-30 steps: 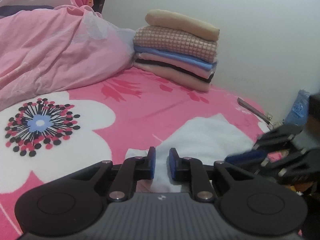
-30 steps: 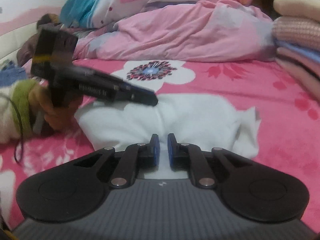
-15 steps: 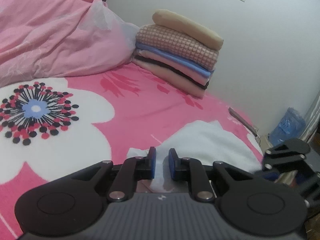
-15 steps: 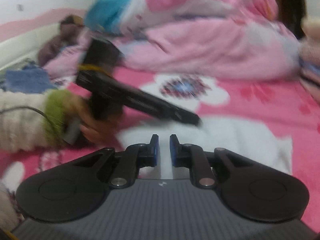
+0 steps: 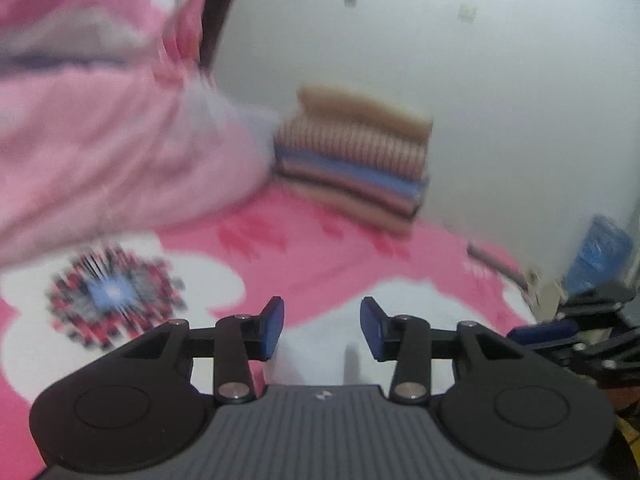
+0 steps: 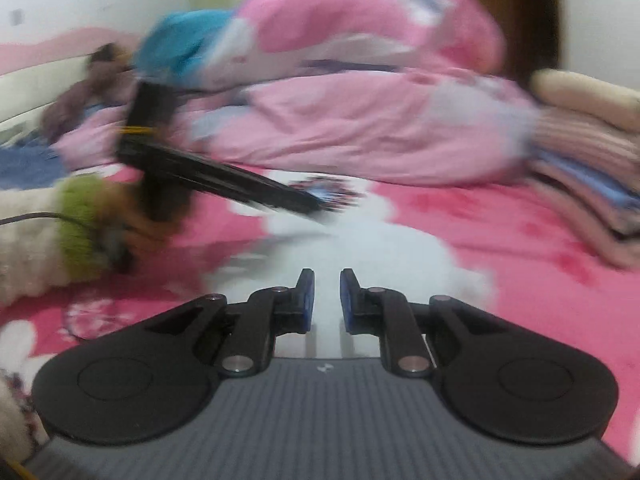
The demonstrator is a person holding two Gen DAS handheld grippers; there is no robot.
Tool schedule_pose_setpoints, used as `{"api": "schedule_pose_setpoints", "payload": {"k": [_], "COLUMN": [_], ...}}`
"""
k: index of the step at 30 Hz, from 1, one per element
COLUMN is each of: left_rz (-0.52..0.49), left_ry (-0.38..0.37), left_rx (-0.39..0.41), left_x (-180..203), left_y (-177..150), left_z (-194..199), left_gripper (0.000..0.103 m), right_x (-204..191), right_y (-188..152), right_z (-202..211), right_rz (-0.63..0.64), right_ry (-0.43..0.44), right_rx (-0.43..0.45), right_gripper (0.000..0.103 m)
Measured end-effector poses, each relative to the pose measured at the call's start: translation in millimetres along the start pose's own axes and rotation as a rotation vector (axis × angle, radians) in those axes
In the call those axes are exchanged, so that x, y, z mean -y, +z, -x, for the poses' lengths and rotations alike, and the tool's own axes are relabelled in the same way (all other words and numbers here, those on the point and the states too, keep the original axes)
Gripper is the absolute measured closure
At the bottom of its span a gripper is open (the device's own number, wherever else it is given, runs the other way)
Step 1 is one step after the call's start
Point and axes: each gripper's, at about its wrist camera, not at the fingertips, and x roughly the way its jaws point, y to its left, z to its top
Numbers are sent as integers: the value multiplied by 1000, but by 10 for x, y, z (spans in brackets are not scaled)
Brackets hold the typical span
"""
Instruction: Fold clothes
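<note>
A white garment (image 5: 420, 308) lies bunched on the pink flowered bedsheet (image 5: 320, 248). My left gripper (image 5: 322, 328) hovers just over its near edge. Its jaws are opening, and the cloth lies below the blue pads without being pinched. In the right wrist view the same gripper (image 6: 312, 202) slants down over the garment (image 6: 380, 248), held by a hand with a green cuff (image 6: 80, 216). My right gripper (image 6: 327, 304) is nearly shut, with white cloth filling the narrow gap between its pads. It also shows at the right edge of the left wrist view (image 5: 560, 328).
A stack of folded clothes (image 5: 356, 156) stands against the white wall at the back of the bed. A heaped pink duvet (image 5: 100, 140) fills the left side. A blue bag (image 5: 600, 256) sits past the bed's right edge. Both views are motion-blurred.
The left jaws have swung from nearly shut to well apart, letting go of the white cloth. Both grippers have lifted and shifted. The right jaws keep their narrow gap.
</note>
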Motion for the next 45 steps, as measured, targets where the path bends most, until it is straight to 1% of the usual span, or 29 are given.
{"api": "schedule_pose_setpoints", "payload": {"k": [2, 4, 6, 7, 9, 10, 11, 14, 16, 18, 20, 22, 23, 25, 26, 27, 28, 29, 30, 31, 32, 34, 35, 36, 37, 39, 42, 45], "left_rz": [-12, -32, -79, -92, -83, -73, -57, -1, 38, 90, 131, 151, 164, 195, 222, 247, 270, 291, 304, 315, 328, 367, 387, 407, 427, 462, 463, 434], "left_ry": [-3, -3, 19, 30, 53, 63, 68, 66, 63, 63, 70, 80, 87, 96, 87, 80, 75, 71, 70, 72, 73, 60, 52, 44, 36, 25, 67, 111], "left_rx": [25, 39, -16, -49, -111, -130, -133, -117, -100, -93, -103, -131, -146, -170, -166, -163, -164, -163, -158, -151, -147, -152, -157, -163, -168, -182, -220, -230], "left_x": [101, 207, 300, 325, 294, 265, 230, 137, 76, 11, -26, -33, -44, -72, -105, -137, -166, -192, -209, -227, -247, -278, -291, -303, -315, -331, -272, -188], "left_y": [3, -8, -111, -171, -293, -334, -344, -299, -252, -217, -196, -221, -243, -285, -300, -309, -303, -295, -282, -265, -246, -243, -248, -253, -258, -272, -318, -311], "left_z": [111, 203, 155, 113, 11, -19, -17, 65, 126, 121, 46, -68, -106, -171, -168, -162, -146, -127, -93, -53, -20, 24, 37, 50, 63, 82, 64, 93], "left_gripper": [61, 61, 61, 61, 61, 60, 58, 58, 56, 56, 56, 55, 53, 50, 48, 48, 47, 45, 43, 39, 35, 29, 24, 21, 18, 18, 17, 17], "right_x": [100, 83, 79, 99, 217, 273, 295, 268, 317, 385, 418, 482, 526, 665, 772, 882, 964, 1027, 1090, 1149, 1206, 1317, 1355, 1385, 1405, 1386, 1317, 1234], "right_y": [-75, -144, -237, -300, -451, -500, -501, -379, -258, -130, -50, -30, -43, -152, -225, -297, -342, -360, -374, -384, -397, -435, -477, -520, -565, -655, -735, -723], "right_z": [56, 64, -31, -97, -222, -247, -224, -121, -49, -37, -154, -328, -424, -611, -683, -718, -682, -612, -533, -440, -346, -169, -107, -61, -27, -6, -30, -27], "right_rz": [-45, -37, -31, -38, -108, -146, -165, -145, -146, -158, -161, -191, -213, -282, -349, -431, -504, -564, -617, -661, -703, -782, -812, -840, -864, -886, -887, -875], "right_ry": [-16, -4, -21, -37, -29, -15, -6, -9, -7, -4, -4, 8, 8, -28, -36, -20, 8, 37, 63, 82, 89, 88, 86, 84, 78, 44, -6, -40], "right_rx": [0, 4, -21, -41, -67, -64, -56, -37, 5, 46, 66, 64, 52, -2, -33, -46, -32, -8, 14, 34, 49, 63, 55, 40, 23, -21, -50, -56], "right_gripper": [92, 92, 92, 94, 95, 95, 95, 94, 94, 94, 94, 94, 94, 94, 95, 95, 95, 90, 88, 77, 57, 38, 33, 29, 21, 19, 17, 7]}}
